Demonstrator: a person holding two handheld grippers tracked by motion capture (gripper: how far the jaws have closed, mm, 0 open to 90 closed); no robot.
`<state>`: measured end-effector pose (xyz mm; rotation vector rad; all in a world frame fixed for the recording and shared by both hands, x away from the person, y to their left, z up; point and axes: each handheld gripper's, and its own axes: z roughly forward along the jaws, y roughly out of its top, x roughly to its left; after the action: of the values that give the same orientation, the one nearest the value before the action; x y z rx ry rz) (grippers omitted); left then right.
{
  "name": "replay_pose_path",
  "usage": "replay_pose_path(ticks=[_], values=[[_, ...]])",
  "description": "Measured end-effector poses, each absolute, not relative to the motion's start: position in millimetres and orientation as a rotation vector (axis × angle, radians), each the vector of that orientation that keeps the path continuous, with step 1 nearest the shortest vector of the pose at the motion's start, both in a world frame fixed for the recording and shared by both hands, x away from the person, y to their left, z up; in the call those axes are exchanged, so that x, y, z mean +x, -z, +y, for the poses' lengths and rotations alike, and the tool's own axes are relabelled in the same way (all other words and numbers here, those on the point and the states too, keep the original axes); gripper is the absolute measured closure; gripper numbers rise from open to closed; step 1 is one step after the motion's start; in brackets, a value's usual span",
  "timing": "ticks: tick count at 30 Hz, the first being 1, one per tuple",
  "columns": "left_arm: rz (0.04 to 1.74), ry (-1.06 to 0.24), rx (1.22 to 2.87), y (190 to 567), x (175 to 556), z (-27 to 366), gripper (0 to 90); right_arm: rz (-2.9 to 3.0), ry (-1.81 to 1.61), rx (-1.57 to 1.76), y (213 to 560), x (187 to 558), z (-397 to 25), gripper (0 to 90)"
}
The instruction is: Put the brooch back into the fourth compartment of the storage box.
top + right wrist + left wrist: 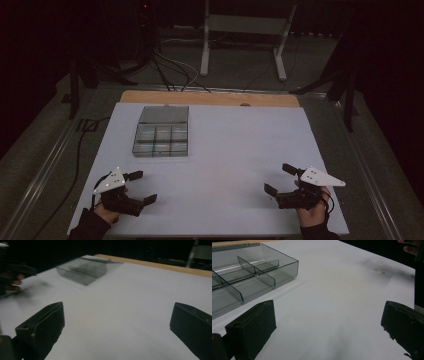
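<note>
A clear grey compartment box with its lid open lies on the white table top, at the back left. In the left gripper view the box is at the upper left, and a tiny clear piece lies on the table far to the right. My left gripper rests near the front left corner, open and holding nothing. My right gripper rests near the front right, open too, with bare table between its jaws. The box looks blurred in the right gripper view.
A wooden strip borders the table's far edge. Cables and a white stand are on the dark floor beyond. A metal rail runs along the table's left side. The other hand appears at the left of the right gripper view.
</note>
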<state>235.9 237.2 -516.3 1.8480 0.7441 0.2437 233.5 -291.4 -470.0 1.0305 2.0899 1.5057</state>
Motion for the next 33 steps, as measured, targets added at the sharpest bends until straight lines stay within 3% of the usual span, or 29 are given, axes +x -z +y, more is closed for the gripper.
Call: replay_pose_path(ticks=[27, 33], values=[[0.743, -0.241, 1.841, 515.6, 235.9, 238.4, 1.3, 2.12, -1.166, 1.445, 497.2, 248.2, -287.3, 0.0], [0.743, -0.242, 1.842, 515.5, 235.9, 238.8, 1.3, 2.144, -1.073, 1.505, 500.9, 246.0, -284.5, 9.8]])
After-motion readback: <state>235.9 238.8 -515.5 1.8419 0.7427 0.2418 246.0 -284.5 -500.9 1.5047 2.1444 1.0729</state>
